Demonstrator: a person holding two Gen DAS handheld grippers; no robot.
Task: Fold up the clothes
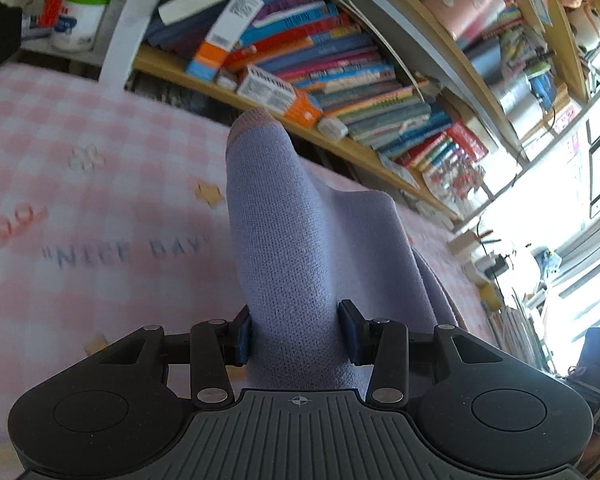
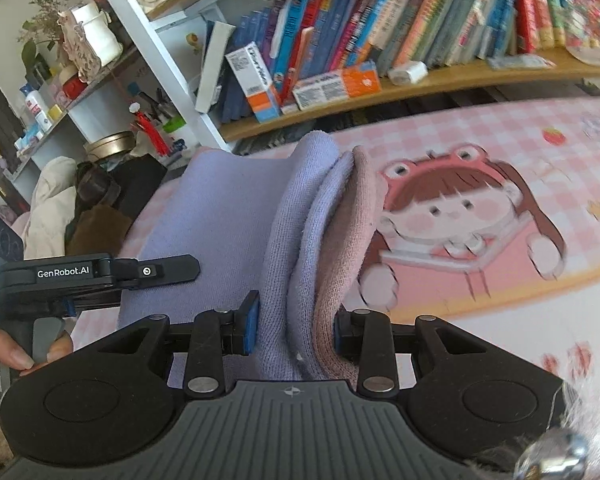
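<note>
**Fold in progress: garment bunched and clamped by both grippers, not yet laid down**

Status as judged from the two wrist views:

- The lilac knit garment [image 1: 300, 240] is held off the pink checked bedcover [image 1: 80, 200]. It is gathered into thick layered bundles rather than spread flat.
- The left gripper [image 1: 296, 332] is clenched on a rolled, thick fold of the garment; cloth fills the gap between its blue pads and bulges past them. A dusty-pink cuff or hem [image 1: 256, 118] is seen at the far end of that bundle.
- The right gripper [image 2: 296, 322] is clenched on several stacked layers: lilac on the left side, a pink layer [image 2: 356, 240] on the right. At least three edges are counted in the stack, so some doubling-over appears to be done already.
- In the right wrist view the left gripper [image 2: 156, 271] is seen at the near left, with part of a hand [image 2: 4, 352] on its handle. The lilac panel spans between the two tools.
- Background is motion-blurred in both views, the bookshelf [image 2: 380, 48] included, so the garment is judged to be in transit across the bed.

Remaining, as judged:
- The bundle has to be lowered onto the bedcover and released.
- Layers have to be squared and flattened; edges look uneven in the right clamp.
- Whether further folds are needed cannot be told: overall garment shape is hidden by the bunching.
- No finished folded items are visible in either view.
</note>
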